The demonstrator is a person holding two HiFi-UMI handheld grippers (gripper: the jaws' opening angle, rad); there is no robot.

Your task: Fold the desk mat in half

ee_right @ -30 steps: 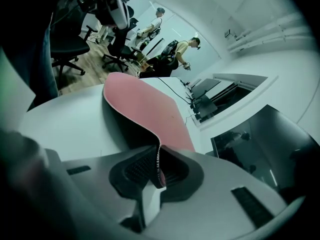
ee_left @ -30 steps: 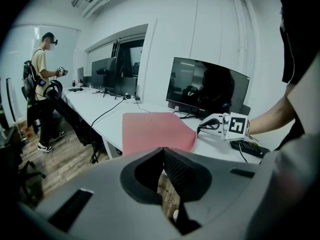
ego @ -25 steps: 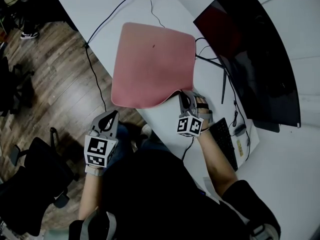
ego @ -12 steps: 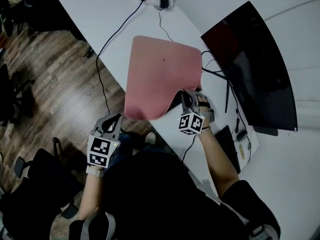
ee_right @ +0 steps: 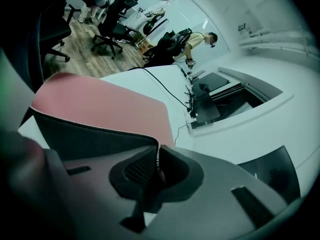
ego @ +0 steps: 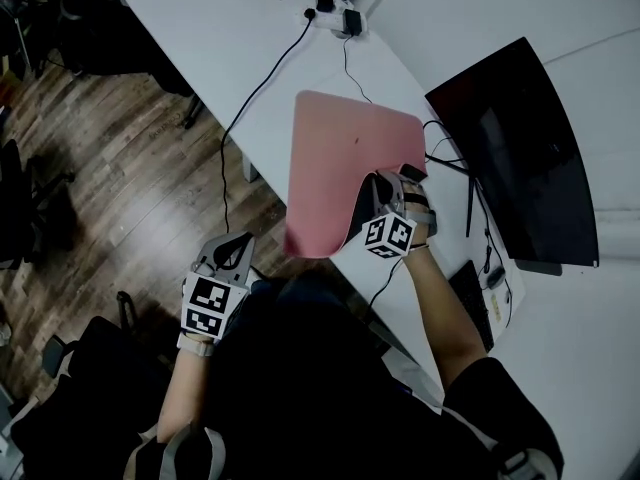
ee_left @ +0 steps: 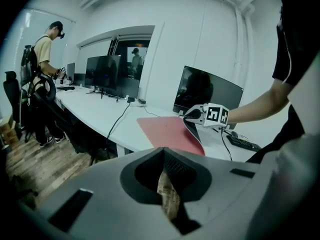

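Since folding needs an edge raised, R gripper (ego: 379, 194) pinches desk mat (ego: 340, 158) at its stitched edge, curling it up; L gripper (ego: 232, 251), jaws pressed together & empty, hangs well off mat.

Your desk (ego: 250, 58) carries the mat (ego: 340, 158), pinched by your right gripper (ego: 380, 183); monitor (ego: 510, 148) right of its jaws, keyboard (ego: 470, 303) behind.

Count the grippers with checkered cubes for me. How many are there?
2. The left gripper hangs shut and empty, off the desk. The right gripper is over the desk, shut on the pink mat's lifted corner.
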